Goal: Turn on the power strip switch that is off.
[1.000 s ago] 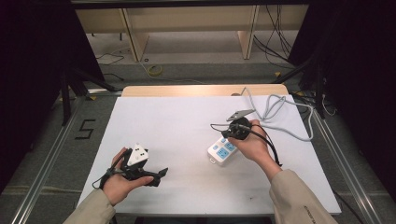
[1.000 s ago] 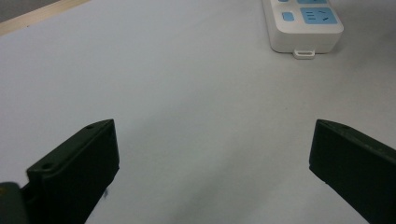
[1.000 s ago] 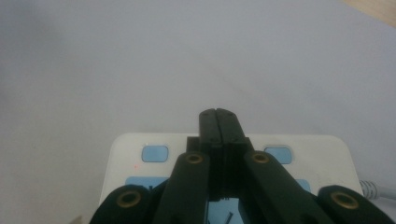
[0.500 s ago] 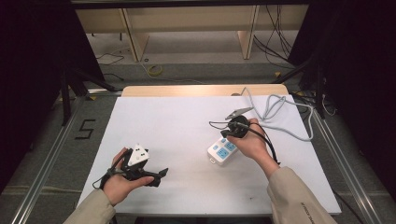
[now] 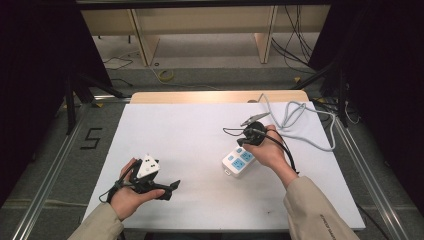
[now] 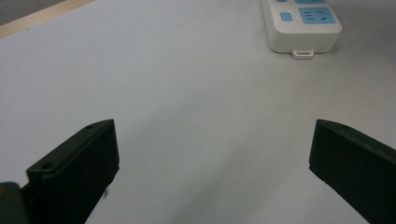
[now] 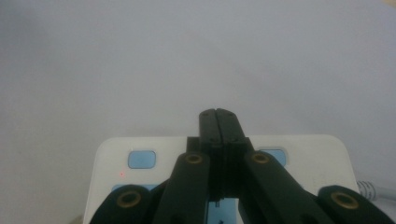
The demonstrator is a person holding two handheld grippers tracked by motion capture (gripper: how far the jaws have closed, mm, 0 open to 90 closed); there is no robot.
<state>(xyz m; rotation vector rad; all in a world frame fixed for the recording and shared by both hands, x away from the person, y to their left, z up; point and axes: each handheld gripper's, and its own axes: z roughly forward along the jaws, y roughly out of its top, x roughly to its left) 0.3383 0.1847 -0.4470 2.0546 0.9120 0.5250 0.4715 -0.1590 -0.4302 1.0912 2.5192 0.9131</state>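
Right gripper [image 5: 246, 141], high view: held in the person's right hand [image 5: 270, 152] over the far end of the white power strip [image 5: 239, 161]. Its black body sits above the strip's upper corner; a cable loops from it back along the wrist. The strip lies flat on the white table [image 5: 200, 130], right of centre, blue socket faces upward, its grey cord [image 5: 300, 117] running off in loops toward the far right corner. The left gripper [image 5: 167, 187] is held in the left hand [image 5: 131, 197] at the near left of the table, well apart from the strip, with the grey three-cornered plate [image 5: 148, 165] on top.

Left gripper view: the two black jaws stand wide apart, nothing between them, bare white table beneath. The power strip [image 6: 301, 23] lies farther off at the upper right, its near end carrying a small hanging tab.

Right gripper view: the jaws are pressed together, tips meeting at [image 7: 219, 122], with no object clamped between them. They lie directly over the power strip [image 7: 112, 149], whose white casing and pale blue buttons show on either side. Whether the tips touch the casing cannot be determined. A short length of cord [image 7: 373, 189] shows at the lower right.
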